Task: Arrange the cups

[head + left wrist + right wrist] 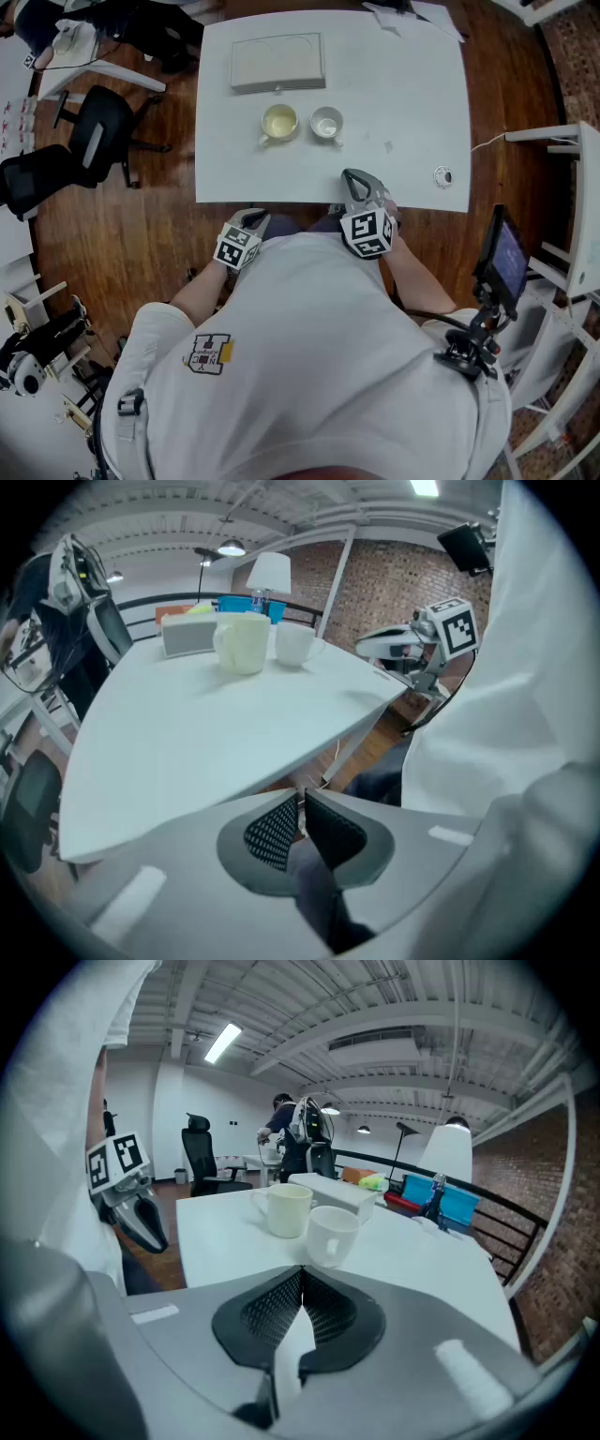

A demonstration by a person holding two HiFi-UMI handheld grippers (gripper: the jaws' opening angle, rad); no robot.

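Two cups stand side by side mid-table: a cream cup (pixel 279 122) (pixel 242 643) (pixel 286 1209) and, to its right, a smaller white cup (pixel 326 123) (pixel 294 645) (pixel 330 1234). My left gripper (pixel 254 218) (pixel 300 799) hangs just off the table's near edge, shut with nothing between its pads. Over the near edge itself, my right gripper (pixel 353 177) (pixel 302 1274) is also shut and empty, short of the white cup. Each gripper shows in the other's view: the right gripper (pixel 403 647) and the left gripper (pixel 141 1218).
A flat grey box (pixel 277 62) (pixel 190 635) (pixel 333 1190) lies behind the cups on the white table (pixel 412 112). A small round object (pixel 442 176) sits near the right front corner. Office chairs (pixel 89 141) stand left, a mounted screen (pixel 502 258) right.
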